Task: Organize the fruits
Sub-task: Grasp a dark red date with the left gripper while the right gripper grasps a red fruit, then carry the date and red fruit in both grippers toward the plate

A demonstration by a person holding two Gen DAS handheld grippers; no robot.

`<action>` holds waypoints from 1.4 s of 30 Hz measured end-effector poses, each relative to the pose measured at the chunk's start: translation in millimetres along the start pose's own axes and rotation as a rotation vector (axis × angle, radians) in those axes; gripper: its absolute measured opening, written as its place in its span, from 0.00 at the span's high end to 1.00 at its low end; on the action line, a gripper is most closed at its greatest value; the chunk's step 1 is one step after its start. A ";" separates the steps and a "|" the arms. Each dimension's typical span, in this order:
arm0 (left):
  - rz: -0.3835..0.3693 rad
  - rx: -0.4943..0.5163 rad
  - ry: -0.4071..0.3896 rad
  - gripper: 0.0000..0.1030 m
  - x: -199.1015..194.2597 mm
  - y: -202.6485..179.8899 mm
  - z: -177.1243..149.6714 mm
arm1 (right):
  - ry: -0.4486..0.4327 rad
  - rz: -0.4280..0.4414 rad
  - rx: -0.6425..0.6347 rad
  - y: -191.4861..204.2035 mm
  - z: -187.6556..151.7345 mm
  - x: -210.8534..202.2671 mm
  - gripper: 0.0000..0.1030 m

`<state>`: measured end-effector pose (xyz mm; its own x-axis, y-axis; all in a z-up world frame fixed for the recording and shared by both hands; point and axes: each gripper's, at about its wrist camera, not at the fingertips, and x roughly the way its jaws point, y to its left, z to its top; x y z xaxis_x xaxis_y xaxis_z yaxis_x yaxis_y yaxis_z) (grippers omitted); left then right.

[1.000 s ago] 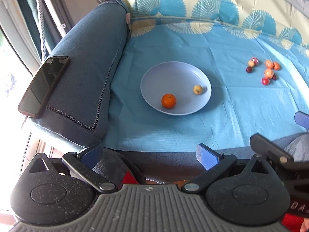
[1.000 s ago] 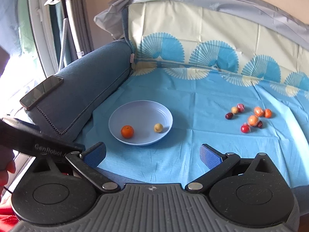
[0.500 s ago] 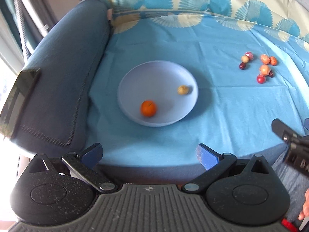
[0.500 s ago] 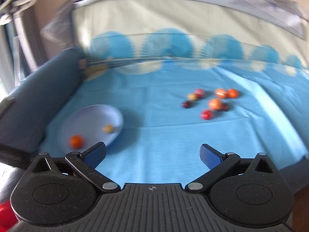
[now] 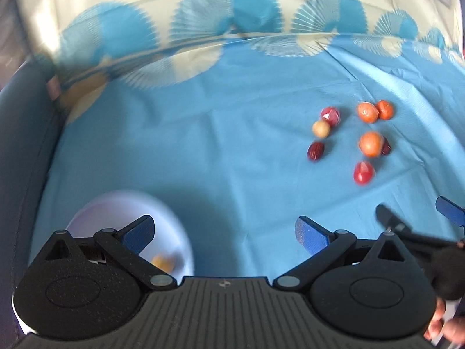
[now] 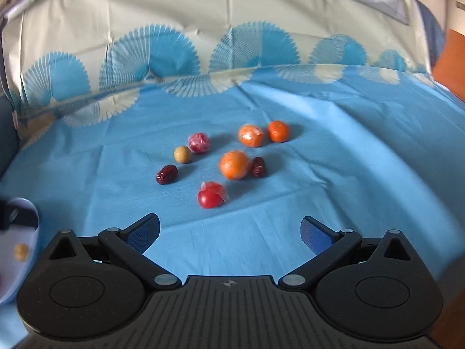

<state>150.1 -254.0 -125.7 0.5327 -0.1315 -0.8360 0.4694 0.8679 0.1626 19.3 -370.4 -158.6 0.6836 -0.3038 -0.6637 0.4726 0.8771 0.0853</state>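
Observation:
Several small fruits lie in a cluster on the blue cloth: a red tomato [image 6: 211, 195], a large orange [image 6: 234, 165], two dark red dates [image 6: 166, 174], a tan ball [image 6: 182, 154], a wrapped pink fruit [image 6: 199, 142] and two oranges [image 6: 250, 135] behind. The cluster also shows in the left wrist view [image 5: 369, 143]. My right gripper [image 6: 229, 232] is open and empty, just short of the tomato. My left gripper [image 5: 225, 234] is open and empty, its left finger over the pale plate [image 5: 116, 206], which holds a yellowish fruit [image 5: 164, 261].
The plate's edge [image 6: 17, 206] sits at the far left of the right wrist view with a small tan fruit [image 6: 21, 251] in it. The blue sofa armrest [image 5: 17, 145] rises on the left. The patterned cloth climbs the backrest [image 6: 232, 29] behind.
Both grippers have moved forward and to the right, toward the fruit cluster. The plate has slid to the lower left of both views. The phone on the armrest has left view.

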 end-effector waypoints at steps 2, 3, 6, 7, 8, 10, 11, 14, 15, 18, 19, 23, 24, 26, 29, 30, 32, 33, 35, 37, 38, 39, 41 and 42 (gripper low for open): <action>-0.011 0.031 0.003 0.00 28.0 -13.9 19.4 | 0.019 -0.022 -0.009 1.4 2.2 29.0 0.01; -0.024 0.037 -0.001 0.00 39.8 -19.2 28.2 | 0.026 -0.029 -0.003 0.5 4.4 42.0 0.01; -0.081 0.058 -0.016 0.00 69.4 -35.3 51.0 | 0.041 -0.007 0.039 -2.8 9.5 71.7 0.01; -0.102 0.069 -0.013 0.00 78.3 -41.4 57.4 | 0.045 0.007 0.043 -2.3 9.4 80.4 0.01; -0.121 0.082 -0.006 0.00 87.9 -48.1 62.2 | 0.052 0.004 0.038 -0.4 8.9 88.5 0.01; -0.139 0.118 0.028 0.00 108.6 -61.4 68.7 | 0.025 -0.033 -0.030 9.6 8.0 95.1 0.01; -0.136 0.131 0.047 0.00 116.9 -66.6 69.5 | 0.019 -0.039 -0.062 13.9 6.8 96.9 0.01; -0.126 0.152 0.079 0.00 136.1 -71.6 69.6 | -0.002 -0.035 -0.062 13.5 5.6 97.5 0.01; -0.139 0.142 0.075 0.00 137.4 -69.5 69.5 | -0.002 -0.034 -0.063 12.9 5.3 97.2 0.01; -0.165 0.099 0.052 0.18 132.9 -59.5 66.9 | -0.007 -0.032 -0.057 10.9 5.5 95.9 0.03; -0.193 0.100 0.040 0.35 130.0 -57.5 66.7 | -0.016 -0.042 -0.050 9.7 5.5 93.3 0.17; -0.234 0.137 0.036 0.80 113.7 -57.9 65.9 | -0.041 -0.046 -0.072 7.0 4.3 83.2 0.69; -0.217 0.149 0.023 0.80 109.0 -59.1 63.9 | -0.040 -0.050 -0.061 5.3 5.3 82.4 0.70; -0.202 0.161 0.007 0.80 96.8 -58.6 60.8 | -0.056 -0.095 -0.055 2.4 6.5 78.4 0.70; -0.201 0.130 -0.003 0.80 69.7 -51.2 54.5 | -0.066 -0.138 -0.005 -10.8 8.6 68.1 0.70; -0.198 0.115 -0.007 0.80 58.5 -45.9 51.5 | -0.065 -0.152 0.007 -15.6 10.0 63.9 0.70; -0.188 0.083 -0.007 0.80 34.7 -34.0 45.4 | -0.062 -0.168 0.055 -25.8 13.0 51.2 0.70; -0.183 0.073 -0.010 0.80 19.8 -27.9 39.7 | -0.058 -0.166 0.088 -30.7 15.4 43.6 0.70; -0.171 0.054 -0.023 0.80 -10.5 -13.7 26.0 | -0.059 -0.149 0.133 -36.8 20.0 24.5 0.70; -0.159 0.030 -0.025 0.80 -40.8 1.6 9.2 | -0.078 -0.112 0.151 -38.7 21.8 -2.7 0.70; -0.152 0.012 -0.025 0.80 -55.9 10.3 -0.3 | -0.089 -0.090 0.145 -36.9 21.2 -18.4 0.70; -0.147 -0.008 -0.022 0.80 -69.4 19.0 -9.3 | -0.099 -0.063 0.134 -33.6 21.0 -34.2 0.70; -0.132 -0.044 -0.010 0.80 -95.7 37.1 -28.8 | -0.115 -0.001 0.102 -24.3 20.2 -65.2 0.70; -0.111 -0.058 -0.006 0.80 -108.2 45.8 -38.9 | -0.123 0.030 0.084 -17.4 20.1 -82.2 0.70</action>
<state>86.5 -181.5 -48.1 0.4840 -0.2309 -0.8441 0.4840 0.8742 0.0383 -33.9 -368.2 -90.6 0.7587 -0.3255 -0.5643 0.4922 0.8539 0.1692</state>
